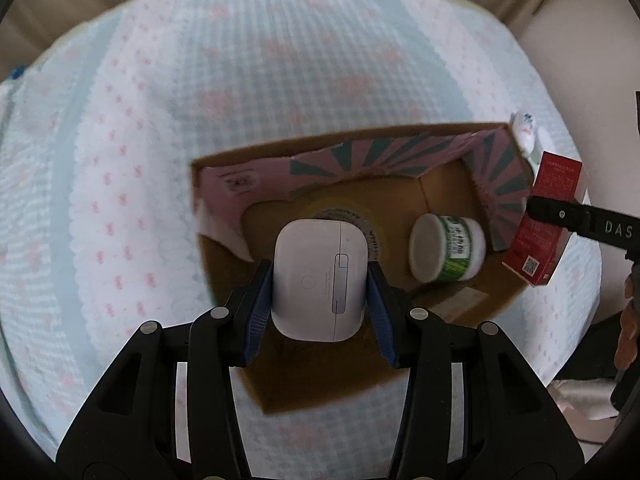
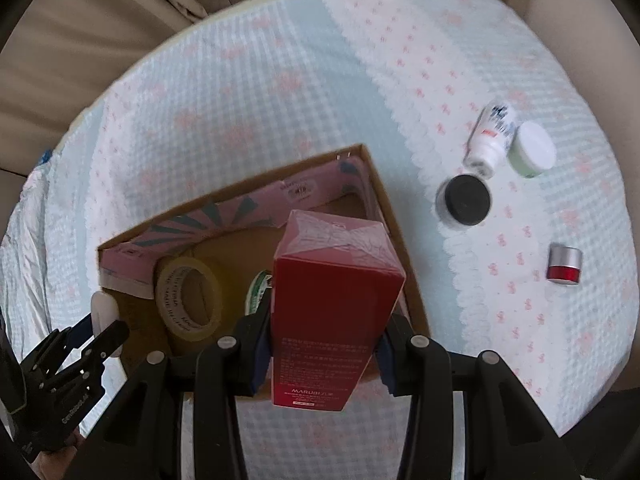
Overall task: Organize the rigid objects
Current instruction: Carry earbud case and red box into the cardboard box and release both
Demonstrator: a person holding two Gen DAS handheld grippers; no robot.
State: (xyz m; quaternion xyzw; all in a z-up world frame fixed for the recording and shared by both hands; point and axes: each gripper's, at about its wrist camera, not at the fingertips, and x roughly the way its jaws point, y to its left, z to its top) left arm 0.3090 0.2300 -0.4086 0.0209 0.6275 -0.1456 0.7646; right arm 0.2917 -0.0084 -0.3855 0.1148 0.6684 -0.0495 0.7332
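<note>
Your left gripper (image 1: 319, 280) clamps a white case (image 1: 319, 276), hiding most of the tape (image 2: 188, 300). Your right gripper (image 2: 324, 344) clamps a red carton (image 2: 332, 312), half covering the jar (image 1: 448, 248); only its view shows four containers outside the box (image 1: 400, 136).

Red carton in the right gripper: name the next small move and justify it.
Probably lower the red carton a little further into the cardboard box before releasing. The right gripper is shut on it above the box's open floor, beside the tape roll and the green-labelled jar.

Cardboard box (image 1: 492, 304) matt; white case (image 1: 318, 280) smooth plastic; red carton (image 2: 336, 304) glossy film-wrapped; bedcover (image 2: 240, 128) textured cloth.
</note>
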